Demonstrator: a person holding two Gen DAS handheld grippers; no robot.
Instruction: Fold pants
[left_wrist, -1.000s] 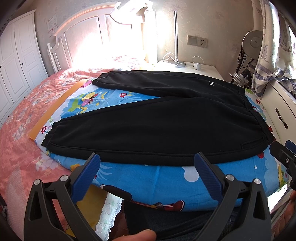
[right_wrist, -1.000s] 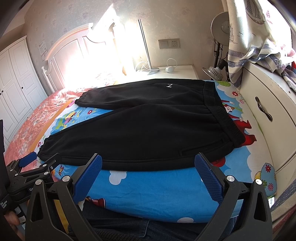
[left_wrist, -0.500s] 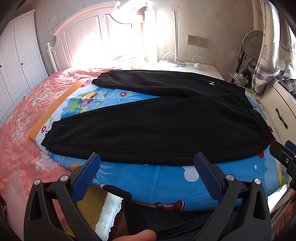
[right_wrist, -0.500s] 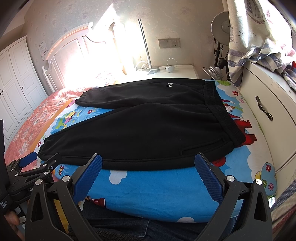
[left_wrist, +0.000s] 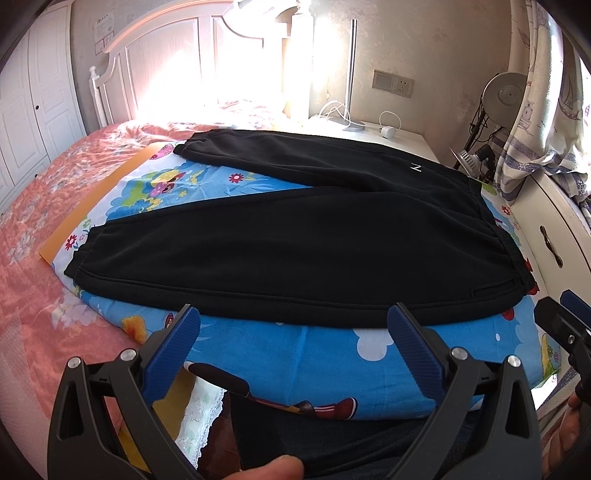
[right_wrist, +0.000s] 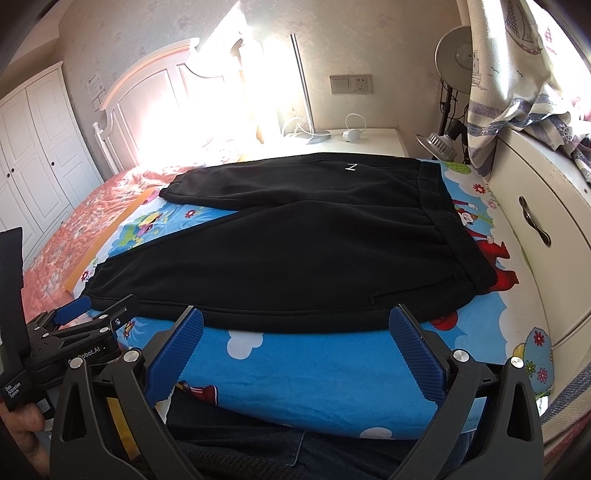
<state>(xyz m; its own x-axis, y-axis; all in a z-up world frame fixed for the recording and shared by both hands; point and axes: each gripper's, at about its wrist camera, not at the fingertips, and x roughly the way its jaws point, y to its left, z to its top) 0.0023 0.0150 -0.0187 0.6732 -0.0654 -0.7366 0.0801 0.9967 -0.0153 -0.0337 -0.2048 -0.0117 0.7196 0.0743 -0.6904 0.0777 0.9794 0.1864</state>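
Observation:
Black pants (left_wrist: 295, 240) lie flat on a blue cartoon-print sheet (left_wrist: 314, 354) on the bed, legs spread to the left, waistband to the right; they also show in the right wrist view (right_wrist: 303, 254). A small white N mark sits near the waist. My left gripper (left_wrist: 293, 317) is open and empty, just short of the near leg's lower edge. My right gripper (right_wrist: 295, 321) is open and empty, at the near edge of the pants toward the waist. Each gripper shows at the side of the other's view.
A pink floral bedspread (left_wrist: 33, 206) covers the bed to the left. A white headboard (left_wrist: 166, 66) stands behind. A nightstand (right_wrist: 365, 138) with cables is at the back. A white drawer cabinet (right_wrist: 539, 229) and curtain stand close on the right. My legs are below the grippers.

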